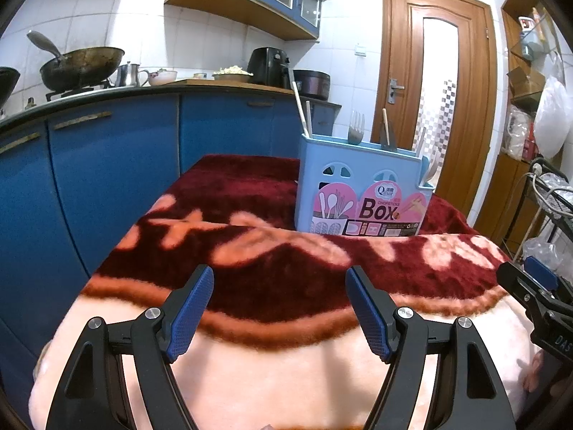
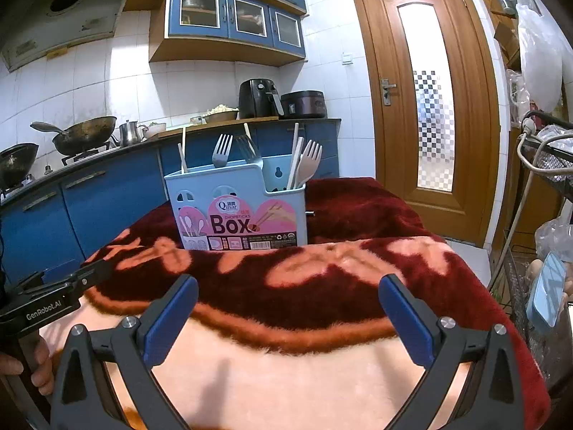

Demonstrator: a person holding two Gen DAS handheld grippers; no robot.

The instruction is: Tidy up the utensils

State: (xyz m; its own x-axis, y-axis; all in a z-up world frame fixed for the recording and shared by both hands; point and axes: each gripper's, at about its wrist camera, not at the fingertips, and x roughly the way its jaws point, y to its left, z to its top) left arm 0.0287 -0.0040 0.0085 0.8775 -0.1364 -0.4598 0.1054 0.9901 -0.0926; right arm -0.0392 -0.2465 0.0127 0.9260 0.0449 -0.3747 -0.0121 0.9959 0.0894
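Blue pads up close: your left claw (image 1: 279, 308) hangs with its jaws wide apart and nothing between them, and your right claw (image 2: 288, 319) is spread just the same, empty, over the pale near edge of the blanket (image 2: 322, 376). Both sit low and angled slightly down, which looks like a ready pose in front of the work. Past the fingers, across the dark red pile, stands the light blue utensil box (image 2: 236, 208), upright, well ahead of both claws and touching neither. Forks (image 2: 222, 150), chopsticks (image 2: 295, 157) and a wooden fork (image 2: 309, 159) poke up from its compartments. Nothing loose shows on the blanket, so the sorting looks close to done. Behind it runs the kitchen counter (image 2: 107, 150).
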